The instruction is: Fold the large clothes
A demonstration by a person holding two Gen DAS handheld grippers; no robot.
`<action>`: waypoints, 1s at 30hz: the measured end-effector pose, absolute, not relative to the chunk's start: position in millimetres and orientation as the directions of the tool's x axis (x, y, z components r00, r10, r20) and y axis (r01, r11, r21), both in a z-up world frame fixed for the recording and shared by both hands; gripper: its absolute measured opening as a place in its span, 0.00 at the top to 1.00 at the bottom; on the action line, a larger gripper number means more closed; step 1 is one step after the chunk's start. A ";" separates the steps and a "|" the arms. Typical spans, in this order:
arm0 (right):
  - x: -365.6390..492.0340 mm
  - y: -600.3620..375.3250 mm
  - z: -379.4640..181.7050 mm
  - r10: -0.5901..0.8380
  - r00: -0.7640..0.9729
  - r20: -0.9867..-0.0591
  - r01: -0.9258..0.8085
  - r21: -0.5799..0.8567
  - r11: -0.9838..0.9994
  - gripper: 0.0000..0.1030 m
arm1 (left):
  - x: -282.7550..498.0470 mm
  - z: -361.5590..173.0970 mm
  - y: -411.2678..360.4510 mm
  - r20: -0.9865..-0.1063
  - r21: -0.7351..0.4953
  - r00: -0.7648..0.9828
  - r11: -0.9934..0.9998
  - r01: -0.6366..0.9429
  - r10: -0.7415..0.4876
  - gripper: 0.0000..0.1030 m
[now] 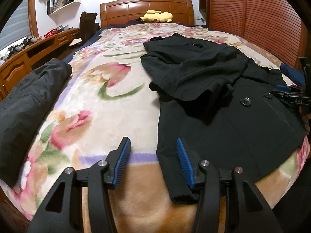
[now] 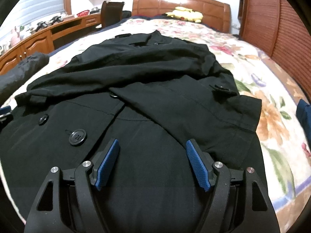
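Note:
A black buttoned coat (image 1: 223,104) lies on the flowered bed, its sleeves folded across its chest. In the right wrist view the coat (image 2: 147,101) fills the middle. My left gripper (image 1: 153,147) is open and empty, hovering at the coat's lower left hem near the bed's front edge. My right gripper (image 2: 152,151) is open and empty, just above the coat's lower body. The right gripper also shows at the right edge of the left wrist view (image 1: 297,97).
A second dark jacket (image 1: 25,104) lies at the bed's left edge. A yellow plush toy (image 1: 157,16) sits by the wooden headboard (image 1: 145,5). A wooden desk (image 1: 29,52) and chair (image 1: 87,27) stand left. A slatted wooden wall (image 1: 262,19) stands right.

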State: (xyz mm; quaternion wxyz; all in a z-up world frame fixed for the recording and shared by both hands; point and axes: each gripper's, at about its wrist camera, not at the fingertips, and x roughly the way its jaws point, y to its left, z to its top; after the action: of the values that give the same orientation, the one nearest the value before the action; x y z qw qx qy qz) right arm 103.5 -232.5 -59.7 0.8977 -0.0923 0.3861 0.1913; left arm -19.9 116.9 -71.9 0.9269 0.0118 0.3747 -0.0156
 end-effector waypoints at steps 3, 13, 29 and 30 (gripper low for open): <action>98.5 -241.3 -54.5 0.303 0.593 -0.746 -0.439 0.016 0.898 0.28 | -20.3 -72.1 116.7 -0.695 0.012 0.719 0.999 0.038 -0.019 0.52; 53.3 -293.0 -19.3 0.239 0.623 -0.745 -0.427 -0.067 0.902 0.29 | -21.3 -71.8 117.1 -0.695 0.018 0.719 0.999 0.039 -0.015 0.52; 51.3 -345.5 -46.5 0.117 0.585 -0.802 -0.338 -0.110 0.935 0.29 | -24.5 -70.9 118.3 -0.696 -0.005 0.717 0.999 0.040 -0.032 0.52; 51.4 -345.3 -48.9 0.123 0.583 -0.803 -0.340 -0.103 0.935 0.29 | -24.2 -70.7 118.6 -0.699 -0.011 0.715 0.999 0.035 -0.033 0.52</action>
State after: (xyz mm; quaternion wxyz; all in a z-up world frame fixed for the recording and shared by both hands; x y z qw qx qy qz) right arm 51.4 -345.3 -48.9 0.8809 -0.1239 0.4375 0.1312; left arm -24.2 118.6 -70.7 0.9260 0.0016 0.3772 -0.0184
